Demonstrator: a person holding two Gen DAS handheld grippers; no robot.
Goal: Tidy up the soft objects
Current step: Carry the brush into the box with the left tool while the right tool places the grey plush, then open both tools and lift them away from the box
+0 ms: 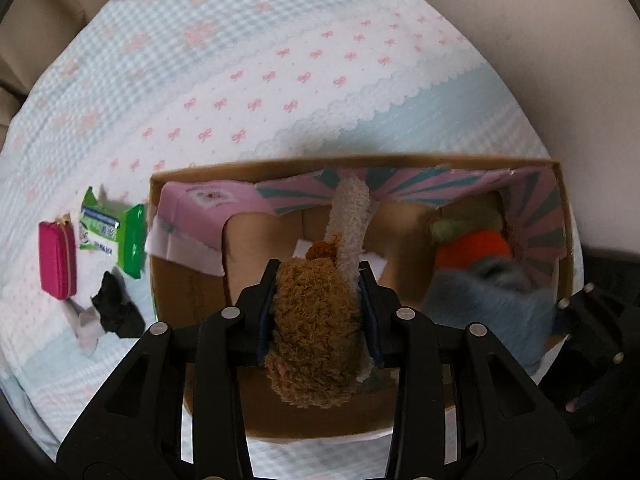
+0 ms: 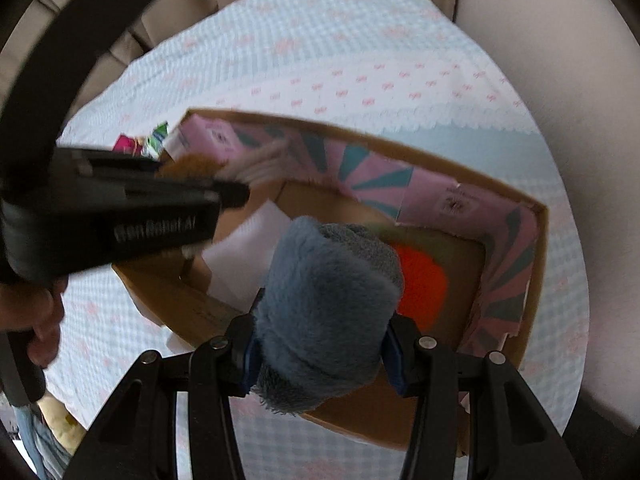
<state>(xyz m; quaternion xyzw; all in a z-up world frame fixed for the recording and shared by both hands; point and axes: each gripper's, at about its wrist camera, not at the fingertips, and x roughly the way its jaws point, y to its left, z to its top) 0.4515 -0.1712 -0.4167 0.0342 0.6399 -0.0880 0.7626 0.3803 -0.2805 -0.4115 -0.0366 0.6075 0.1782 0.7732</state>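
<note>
So, both grippers hold soft items over the open cardboard box (image 1: pixel 192 280), which sits on a bow-print bedspread (image 1: pixel 280 80).

Left gripper (image 1: pixel 318 280): jaws pinched on a brown fuzzy sock (image 1: pixel 312 332), with a cream fuzzy piece (image 1: pixel 348 220) trailing forward over the box's middle. It points roughly along the box floor, above the white paper (image 1: pixel 376 264) lying inside. In the right wrist view this gripper comes in from the left, held level, with the person's hand (image 2: pixel 40 320) wrapped on its handle.

Right gripper (image 2: pixel 322 336): jaws clamped on a rolled blue fluffy sock (image 2: pixel 328 300), held above the box's near rim and angled down toward the right end. An orange soft item (image 2: pixel 420 284) lies in that end, and a greenish one (image 1: pixel 452 228) sits just behind it in the left wrist view.

Box walls are lined with pink-and-teal striped card (image 2: pixel 380 176).

Outside the box, to its left on the bedspread: a pink pouch (image 1: pixel 58 260), a green wipes pack (image 1: pixel 116 232), and a black cloth (image 1: pixel 116 312) touching a white cloth (image 1: pixel 86 328).
</note>
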